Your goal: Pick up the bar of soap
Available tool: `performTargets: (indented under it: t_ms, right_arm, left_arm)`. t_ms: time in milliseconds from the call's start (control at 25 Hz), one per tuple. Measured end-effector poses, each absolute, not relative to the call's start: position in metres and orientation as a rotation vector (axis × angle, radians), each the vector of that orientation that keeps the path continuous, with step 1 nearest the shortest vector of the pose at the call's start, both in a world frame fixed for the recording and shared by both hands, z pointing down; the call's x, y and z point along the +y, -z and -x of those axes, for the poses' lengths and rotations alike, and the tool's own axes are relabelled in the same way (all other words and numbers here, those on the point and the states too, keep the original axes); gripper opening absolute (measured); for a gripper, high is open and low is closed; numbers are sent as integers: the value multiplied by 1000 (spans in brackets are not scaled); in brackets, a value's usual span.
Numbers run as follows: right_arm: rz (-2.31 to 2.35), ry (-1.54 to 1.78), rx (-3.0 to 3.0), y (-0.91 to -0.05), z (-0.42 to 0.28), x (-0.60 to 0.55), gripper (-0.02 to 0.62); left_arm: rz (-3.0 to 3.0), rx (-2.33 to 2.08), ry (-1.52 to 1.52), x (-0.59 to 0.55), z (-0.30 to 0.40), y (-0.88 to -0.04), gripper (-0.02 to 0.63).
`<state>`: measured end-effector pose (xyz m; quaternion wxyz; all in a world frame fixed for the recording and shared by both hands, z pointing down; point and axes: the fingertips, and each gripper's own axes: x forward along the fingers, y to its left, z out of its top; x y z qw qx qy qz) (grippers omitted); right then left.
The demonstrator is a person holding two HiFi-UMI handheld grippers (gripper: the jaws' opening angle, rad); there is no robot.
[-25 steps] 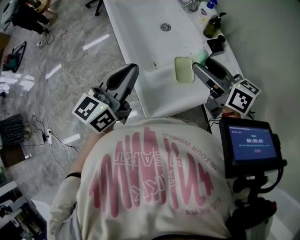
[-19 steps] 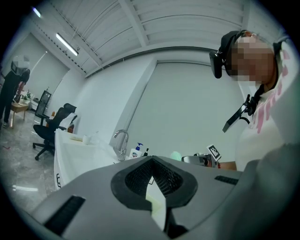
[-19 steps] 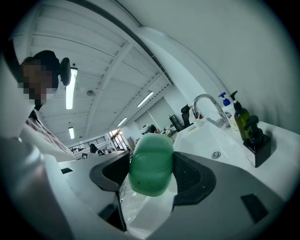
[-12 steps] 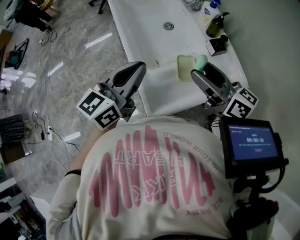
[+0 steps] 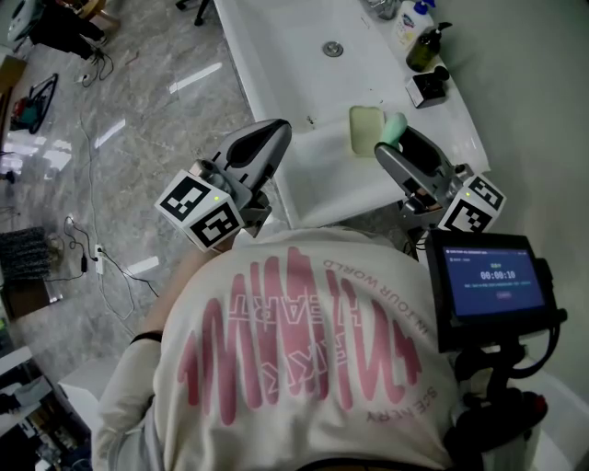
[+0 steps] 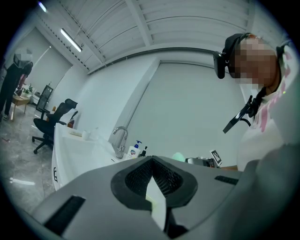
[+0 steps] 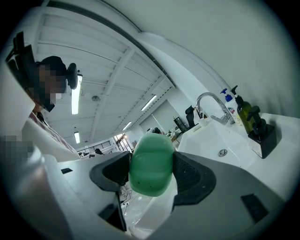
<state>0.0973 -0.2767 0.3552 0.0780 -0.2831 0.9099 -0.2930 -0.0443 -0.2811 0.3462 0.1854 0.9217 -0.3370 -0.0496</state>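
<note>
The bar of soap (image 7: pixel 151 164) sat clamped between the two ribbed black pads of the right claw (image 7: pixel 151 172), raised off the sink. It was a rounded, smooth, mint-green lump. Its lower end was lost behind the claw's grey body in the right gripper view. From the head view only a small green end of the bar of soap (image 5: pixel 394 126) showed, at the tip of the right claw (image 5: pixel 397 136).

Just beside it a flat, pale yellow-green rectangular pad (image 5: pixel 365 130) lay on the near ledge of the white sink (image 5: pixel 294 87). Whether this was a sponge or a dish was hard to make out.

The left claw (image 5: pixel 270 135) hung over the sink's front-left edge. In its own view the left claw (image 6: pixel 152 161) had its tips pressed together and gripped nothing.

Each claw carried one black-and-white marker cube, two in all.

One round metal drain (image 5: pixel 333 49) sat in the basin. At the far corner stood two pump bottles, one dark green (image 5: pixel 423 51) and one white with a blue top (image 5: pixel 408 20), cut off by the frame's upper edge. A small black holder (image 5: pixel 429 86) stood near them.

One curved chrome tap (image 7: pixel 211 101) showed in the right gripper view.

The floor (image 5: pixel 138 110) was glossy grey marble.
</note>
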Motion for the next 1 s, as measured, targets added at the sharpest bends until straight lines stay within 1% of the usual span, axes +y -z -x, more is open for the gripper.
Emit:
performTargets:
  t_ms: [360,1000]
  right_arm:
    - [832,923,2708,-361,-99,-278,288]
    - [799,887,2714,-358,-98,-275,288]
  left_arm:
    - [-2590,-951,139,-281,40,-348,5]
    - [-2570,-947,132,-281,42,-354,5]
